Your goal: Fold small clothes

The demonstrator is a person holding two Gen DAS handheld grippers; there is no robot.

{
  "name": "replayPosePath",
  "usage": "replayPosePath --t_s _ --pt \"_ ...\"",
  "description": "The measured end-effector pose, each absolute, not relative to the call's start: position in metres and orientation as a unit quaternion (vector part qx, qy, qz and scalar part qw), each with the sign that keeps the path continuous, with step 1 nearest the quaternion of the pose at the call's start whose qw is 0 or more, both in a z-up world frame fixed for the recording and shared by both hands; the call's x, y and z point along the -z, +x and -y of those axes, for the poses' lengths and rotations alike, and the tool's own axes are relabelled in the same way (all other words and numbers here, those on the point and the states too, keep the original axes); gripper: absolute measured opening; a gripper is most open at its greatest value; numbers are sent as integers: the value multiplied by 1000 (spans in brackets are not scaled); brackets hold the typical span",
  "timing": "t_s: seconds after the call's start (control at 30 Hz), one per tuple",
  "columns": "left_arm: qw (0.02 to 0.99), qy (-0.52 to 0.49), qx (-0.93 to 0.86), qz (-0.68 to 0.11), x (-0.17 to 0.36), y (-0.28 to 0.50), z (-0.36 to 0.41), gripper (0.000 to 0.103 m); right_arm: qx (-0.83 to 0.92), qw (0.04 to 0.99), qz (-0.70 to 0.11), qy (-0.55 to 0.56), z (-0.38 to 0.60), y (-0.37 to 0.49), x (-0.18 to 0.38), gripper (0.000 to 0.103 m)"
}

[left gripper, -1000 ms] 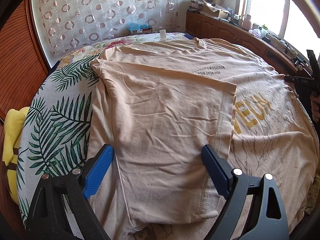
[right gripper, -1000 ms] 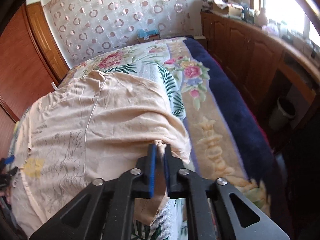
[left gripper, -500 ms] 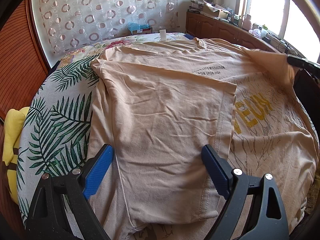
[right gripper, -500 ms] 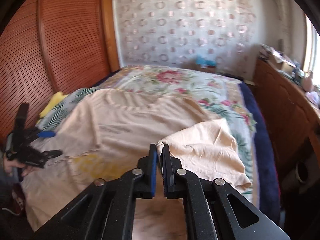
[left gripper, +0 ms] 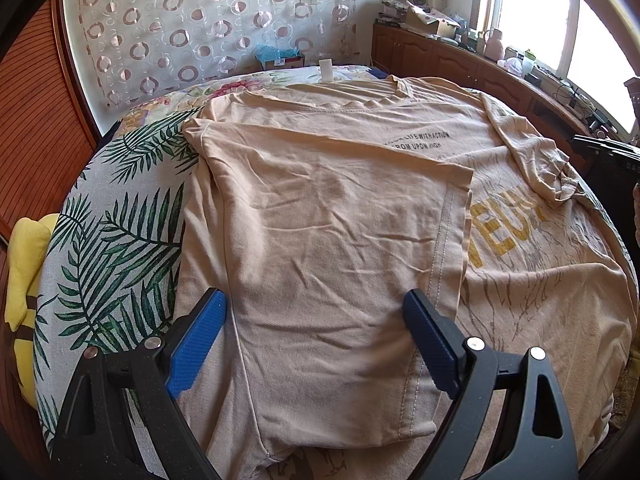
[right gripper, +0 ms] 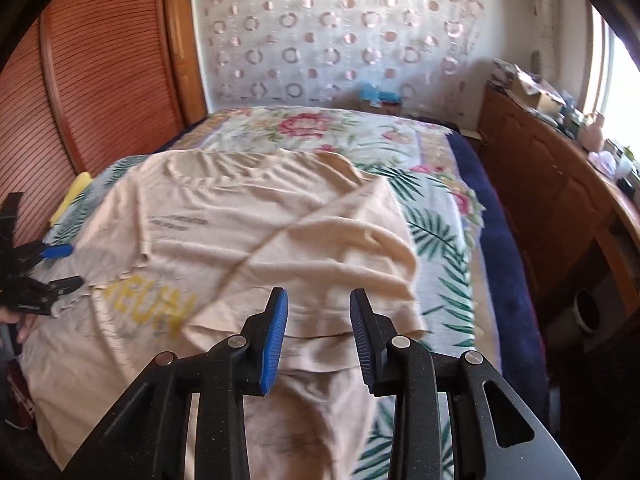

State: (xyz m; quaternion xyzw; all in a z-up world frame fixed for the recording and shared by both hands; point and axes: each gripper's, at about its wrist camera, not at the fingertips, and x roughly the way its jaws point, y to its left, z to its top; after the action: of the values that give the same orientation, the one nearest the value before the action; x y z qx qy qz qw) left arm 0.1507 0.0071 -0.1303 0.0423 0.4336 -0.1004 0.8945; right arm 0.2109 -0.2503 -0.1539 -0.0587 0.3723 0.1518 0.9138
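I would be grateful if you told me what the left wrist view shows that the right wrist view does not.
Only the left wrist view shows the bright window and the left sleeve folded flat across the shirt, with its hem.

Only the right wrist view shows the dark bin beside the bed, the blanket's navy border, and the right gripper, jaws opening with nothing between them.

Both show the peach T-shirt with yellow lettering, the leaf-print bedspread, the circle-patterned curtain and the left gripper, open.

Small black print on shirt (left gripper: 420, 141) unreadable; yellow lettering (left gripper: 506, 236) partly under folds.
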Motion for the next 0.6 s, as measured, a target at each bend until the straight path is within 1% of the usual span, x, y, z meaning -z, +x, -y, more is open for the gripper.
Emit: replayPosePath --t_s 0.2,0.33,0.43,0.47,0.5,0.57,0.6 --pt "894 42 100 -434 130 151 -7 90 -160 898 -408 -41 242 237 170 33" --pt "894 42 100 -434 130 151 -7 90 -141 886 -437 -69 234 258 188 33" --pt "895 42 100 -434 130 151 -7 90 -137 889 -427 -91 230 257 190 33" --pt "894 42 100 -434 130 151 -7 90 -136 890 -423 -100 230 255 191 26" --pt "895 42 100 -434 130 151 -7 90 -141 890 -419 -110 227 253 192 15" --pt "895 42 100 -434 130 151 -7 90 -148 888 -417 -126 223 250 192 5" --pt "895 42 100 -434 130 151 -7 90 -146 887 -417 -132 221 251 191 4"
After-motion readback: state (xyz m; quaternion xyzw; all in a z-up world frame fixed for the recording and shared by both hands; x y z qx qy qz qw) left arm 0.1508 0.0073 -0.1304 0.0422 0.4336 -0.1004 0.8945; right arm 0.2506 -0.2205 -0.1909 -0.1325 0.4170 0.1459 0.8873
